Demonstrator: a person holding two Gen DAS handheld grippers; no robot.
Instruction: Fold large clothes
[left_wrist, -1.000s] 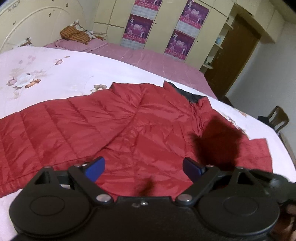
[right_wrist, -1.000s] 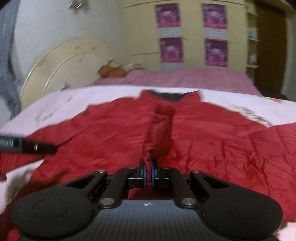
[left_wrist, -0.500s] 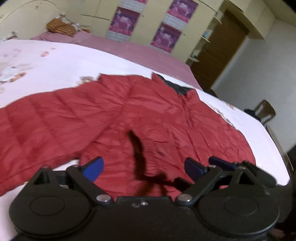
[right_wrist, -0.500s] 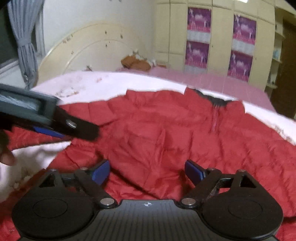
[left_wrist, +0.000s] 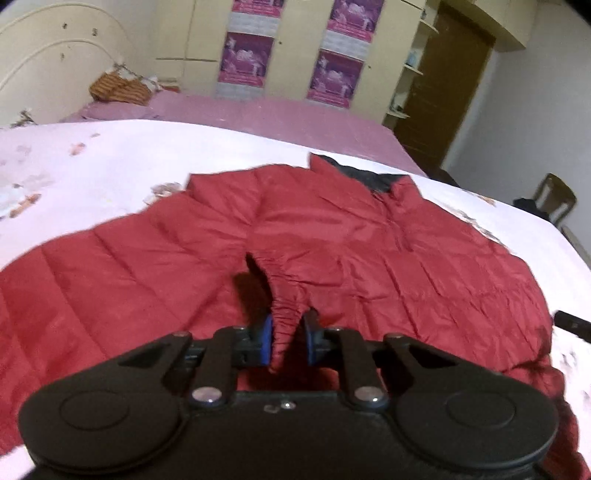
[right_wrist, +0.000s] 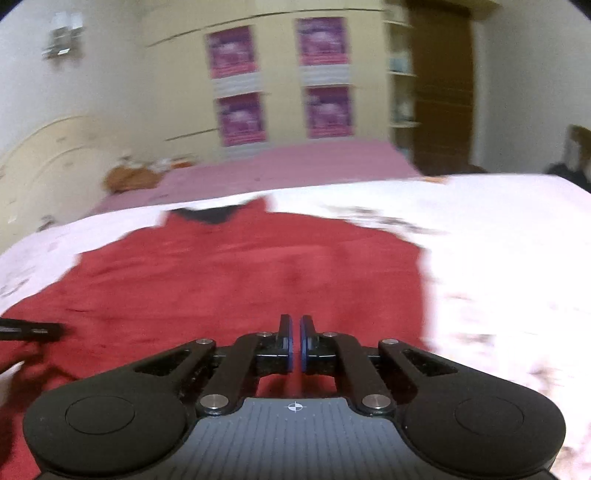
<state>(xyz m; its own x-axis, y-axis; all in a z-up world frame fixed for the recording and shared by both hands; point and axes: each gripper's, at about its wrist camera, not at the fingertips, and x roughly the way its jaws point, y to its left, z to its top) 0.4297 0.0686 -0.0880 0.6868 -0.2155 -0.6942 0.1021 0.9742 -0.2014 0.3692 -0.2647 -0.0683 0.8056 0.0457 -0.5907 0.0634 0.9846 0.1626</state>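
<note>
- A pinched ridge of the red jacket (left_wrist: 332, 236), spread flat on the bed (left_wrist: 110, 162), is clamped by the left gripper (left_wrist: 289, 341), whose jaws have just been closing.
- Slippage is possible: only thin fabric is gripped.
- The right gripper (right_wrist: 294, 345), wide half a second earlier, is closed on nothing.

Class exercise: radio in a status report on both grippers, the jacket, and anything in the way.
Left gripper just closed, pinching a fold of the red jacket. Right gripper just closed, shut on nothing. Jacket spread on the bed, unfolded. Nothing in the way.
</note>
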